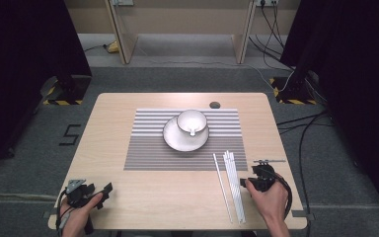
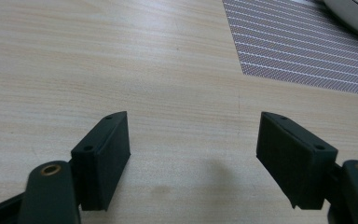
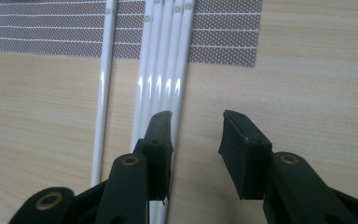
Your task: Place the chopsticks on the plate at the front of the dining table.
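A white cup [image 1: 191,121] sits on a white plate [image 1: 173,139] in the middle of a grey striped placemat [image 1: 148,157]. To its right lie several thin white sticks [image 1: 234,185] in a bundle, with a single stick [image 1: 221,185] apart on their left. My right gripper [image 1: 256,175] rests at the table's near right, open. In the right gripper view [image 3: 196,140] its left jaw is over the bundle [image 3: 165,70], with bare wood in the gap and the lone stick [image 3: 106,70] off to the side. At the near left, my left gripper [image 1: 102,195] [image 2: 193,154] stands open over bare wood.
The wooden table [image 1: 128,108] has a small dark round hole [image 1: 214,105] near its far edge. The left gripper view catches the placemat's corner [image 2: 307,51] and the plate's rim [image 2: 354,14] at top right. Cables and dark stands surround the table on the floor.
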